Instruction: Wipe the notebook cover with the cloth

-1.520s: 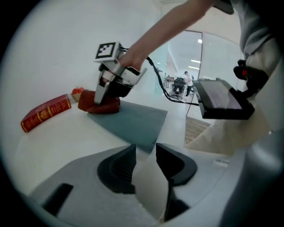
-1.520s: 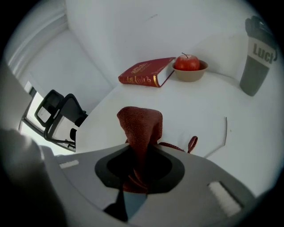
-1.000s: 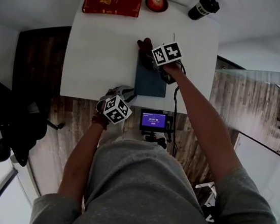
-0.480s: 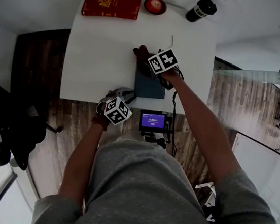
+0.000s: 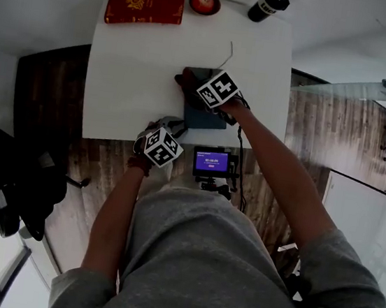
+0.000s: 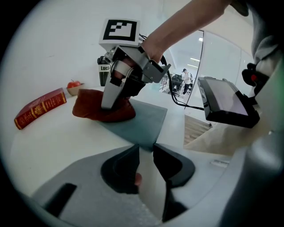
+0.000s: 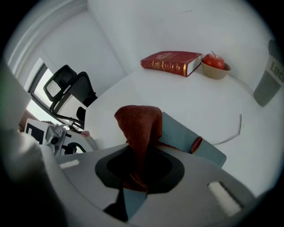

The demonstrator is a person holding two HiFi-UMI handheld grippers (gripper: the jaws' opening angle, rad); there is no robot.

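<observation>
My right gripper (image 7: 140, 165) has its jaws clamped on the rust-red terry cloth (image 7: 138, 124). A fold of the cloth stands up between the jaws, and the rest is pressed down on the flat grey-blue notebook (image 5: 206, 118). The notebook lies on the white table (image 5: 133, 71), close to the table's near edge. In the head view its long axis runs from the far side towards me.

The cloth sits on the far left corner of the cover, and part of it seems to hang over onto the table. So nearly all the uncovered part of the cover lies on the near side of the jaws, towards my body and a little to the right. I judge that the coming stroke should be a pull back along the long axis and not a push forward, because a push would carry the cloth off the notebook.

My left gripper (image 6: 145, 150) waits at the near edge of the table. Its jaws stand apart with only a narrow gap, having just closed a little, and I see only white table between them. The near corner of the notebook lies just ahead of its tips, apparently not touching them. The right gripper is therefore the one on the cover. The left is the nearer one if that near corner needs to be steadied.
</observation>
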